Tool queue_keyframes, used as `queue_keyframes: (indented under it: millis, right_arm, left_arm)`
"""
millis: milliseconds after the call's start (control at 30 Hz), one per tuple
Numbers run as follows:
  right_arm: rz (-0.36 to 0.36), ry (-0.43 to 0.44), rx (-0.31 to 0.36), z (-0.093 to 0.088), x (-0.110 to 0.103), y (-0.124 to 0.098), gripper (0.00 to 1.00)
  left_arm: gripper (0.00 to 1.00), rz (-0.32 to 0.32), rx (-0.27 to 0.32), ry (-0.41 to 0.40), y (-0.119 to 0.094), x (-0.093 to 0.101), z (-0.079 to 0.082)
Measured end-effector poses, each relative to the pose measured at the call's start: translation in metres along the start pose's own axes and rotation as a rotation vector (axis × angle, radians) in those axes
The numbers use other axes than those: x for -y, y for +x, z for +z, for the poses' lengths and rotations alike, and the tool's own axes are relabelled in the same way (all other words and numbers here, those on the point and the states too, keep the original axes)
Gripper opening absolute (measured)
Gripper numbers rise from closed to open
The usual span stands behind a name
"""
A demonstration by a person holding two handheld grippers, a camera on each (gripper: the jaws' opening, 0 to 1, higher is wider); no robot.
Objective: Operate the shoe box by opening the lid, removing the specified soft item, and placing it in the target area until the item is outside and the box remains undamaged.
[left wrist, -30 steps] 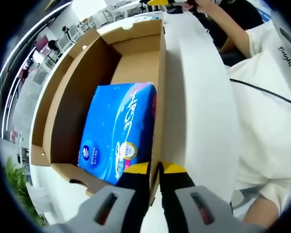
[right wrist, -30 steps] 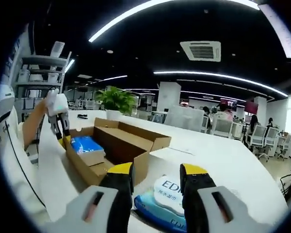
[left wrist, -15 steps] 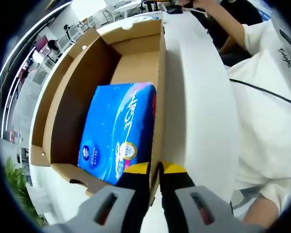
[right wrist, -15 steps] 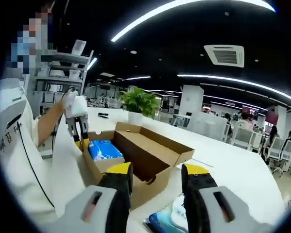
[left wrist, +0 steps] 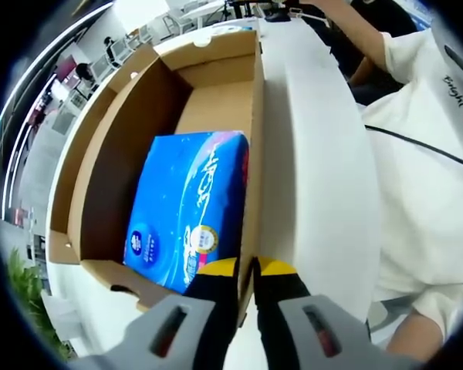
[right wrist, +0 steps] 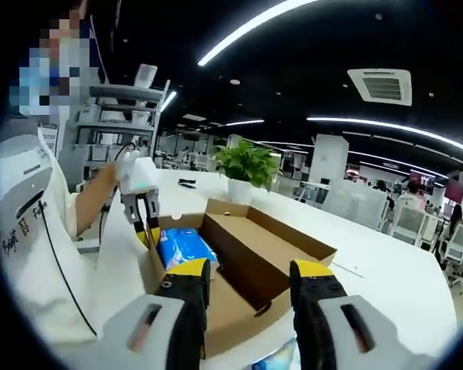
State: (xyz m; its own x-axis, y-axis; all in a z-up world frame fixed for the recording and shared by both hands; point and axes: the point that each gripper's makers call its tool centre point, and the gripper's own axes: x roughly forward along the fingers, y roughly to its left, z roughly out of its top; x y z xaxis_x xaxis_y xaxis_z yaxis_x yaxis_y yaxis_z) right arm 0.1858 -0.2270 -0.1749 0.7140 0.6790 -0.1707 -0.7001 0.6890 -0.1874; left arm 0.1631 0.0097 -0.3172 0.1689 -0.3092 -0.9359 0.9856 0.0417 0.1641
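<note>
Held exactly as a second before in the left gripper view: left gripper (left wrist: 247, 270) clamped on the near wall of the shoe box (left wrist: 123, 131), jaws nearly together with the cardboard edge pinched between the yellow tips. Swung and lifted over that same second in the right gripper view, so that the box (right wrist: 247, 262) sat nearer the middle and more of its inside came into sight, while the blue-and-white pack that had lain between the jaws shrank to a sliver (right wrist: 282, 358) at the bottom edge. Stood wide apart and held nothing: right gripper (right wrist: 247, 271), above the box's near corner. Lay open on the white table (left wrist: 316, 169), lid folded back flat on the far side. Rested inside, at the end nearest the left gripper, flat on the bottom and close against the wall being gripped: the blue tissue pack (left wrist: 187, 204), the rest of the box floor bare cardboard. Seen also from the right gripper view: the same pack (right wrist: 184, 248) just beneath the left gripper (right wrist: 147, 227). Stood on the table beyond the box: a potted plant (right wrist: 247, 166).
</note>
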Motion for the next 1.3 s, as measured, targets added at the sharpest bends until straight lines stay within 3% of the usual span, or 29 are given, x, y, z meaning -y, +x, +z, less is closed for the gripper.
queue_keyframes:
  millis: [200, 367, 800, 1067, 1300]
  right_arm:
    - [0.038, -0.02, -0.042, 0.0, -0.005, 0.014, 0.47]
    - [0.086, -0.096, -0.11, -0.003, -0.013, 0.03, 0.44]
    - [0.15, -0.059, -0.075, 0.005, -0.023, 0.044, 0.45]
    - [0.211, -0.133, -0.126, 0.003, -0.03, 0.057, 0.35]
    - [0.288, -0.104, -0.152, -0.006, -0.038, 0.074, 0.4]
  left_arm:
    - [0.07, 0.001, 0.001, 0.0, 0.0, 0.0, 0.0]
    - [0.07, 0.0, 0.001, 0.001, 0.0, 0.001, 0.0]
    - [0.07, 0.001, -0.002, 0.005, 0.0, 0.001, 0.001]
    - [0.06, -0.013, 0.0, 0.002, 0.0, 0.002, 0.001]
    - [0.05, -0.016, -0.005, 0.01, 0.001, 0.002, 0.001]
